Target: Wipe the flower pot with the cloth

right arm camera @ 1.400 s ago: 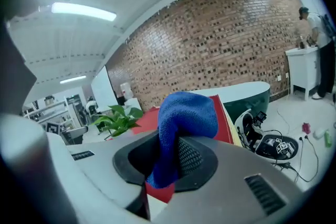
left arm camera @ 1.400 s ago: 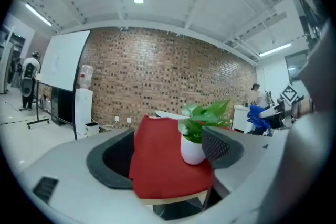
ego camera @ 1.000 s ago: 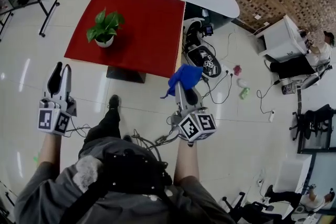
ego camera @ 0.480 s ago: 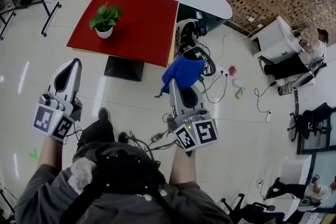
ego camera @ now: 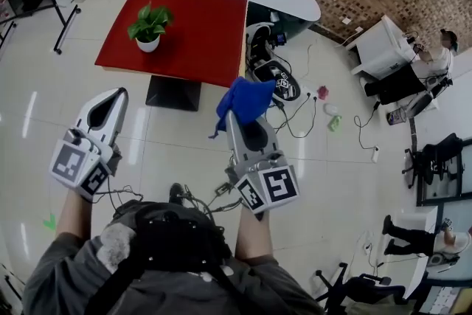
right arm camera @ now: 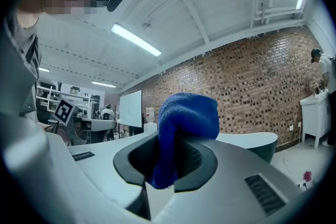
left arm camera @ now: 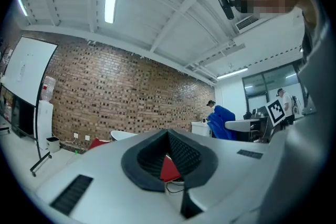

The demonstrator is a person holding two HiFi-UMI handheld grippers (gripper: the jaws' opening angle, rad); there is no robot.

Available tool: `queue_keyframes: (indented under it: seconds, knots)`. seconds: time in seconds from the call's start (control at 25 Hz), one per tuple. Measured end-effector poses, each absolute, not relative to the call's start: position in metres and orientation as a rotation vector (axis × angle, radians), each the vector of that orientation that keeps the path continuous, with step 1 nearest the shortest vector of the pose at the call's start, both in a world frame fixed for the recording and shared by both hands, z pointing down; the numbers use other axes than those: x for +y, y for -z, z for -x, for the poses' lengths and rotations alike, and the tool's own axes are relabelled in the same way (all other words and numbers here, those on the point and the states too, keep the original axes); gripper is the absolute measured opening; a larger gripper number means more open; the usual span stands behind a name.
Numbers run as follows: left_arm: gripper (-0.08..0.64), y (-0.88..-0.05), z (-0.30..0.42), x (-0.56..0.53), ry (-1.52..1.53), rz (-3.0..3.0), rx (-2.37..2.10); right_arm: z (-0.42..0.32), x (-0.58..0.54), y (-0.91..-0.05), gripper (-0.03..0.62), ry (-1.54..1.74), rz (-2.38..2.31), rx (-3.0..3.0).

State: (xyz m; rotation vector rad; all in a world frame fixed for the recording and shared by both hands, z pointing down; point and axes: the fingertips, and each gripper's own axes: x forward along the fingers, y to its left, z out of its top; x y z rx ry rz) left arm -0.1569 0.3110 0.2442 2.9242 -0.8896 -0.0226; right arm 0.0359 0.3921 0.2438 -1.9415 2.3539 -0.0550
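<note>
Table (ego camera: 199, 33) with the red top is seen far ahead, and the flower pot (ego camera: 148, 45) is set on its left part, well apart from both claws. The blue cloth (ego camera: 242, 101) is clamped in the right claw (ego camera: 236, 114); the left claw (ego camera: 113, 94) is closed on nothing. Approach step, probably: the pot has to be reached before anything gets wiped.

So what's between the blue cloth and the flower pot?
Only bare red tabletop lies before the flower pot, in the head view. The right gripper holds the cloth off the table's corner.
</note>
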Motion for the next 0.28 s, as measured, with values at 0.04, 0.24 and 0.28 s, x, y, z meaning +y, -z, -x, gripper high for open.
queue_keyframes:
  seconds: [0.04, 0.24, 0.28]
  knots:
    - [0.009, -0.246, 0.162, 0.313, 0.018, -2.915, -0.889, -0.028, 0.394, -0.244, 0.075, 0.063, 1.944, 2.354]
    - [0.009, -0.253, 0.19, 0.297, 0.009, -2.9, -0.866, 0.008, 0.374, -0.248, 0.075, 0.094, 1.919, 2.351]
    - [0.009, -0.254, 0.193, 0.291, 0.011, -2.899, -0.859, 0.013, 0.368, -0.249, 0.075, 0.098, 1.917, 2.346]
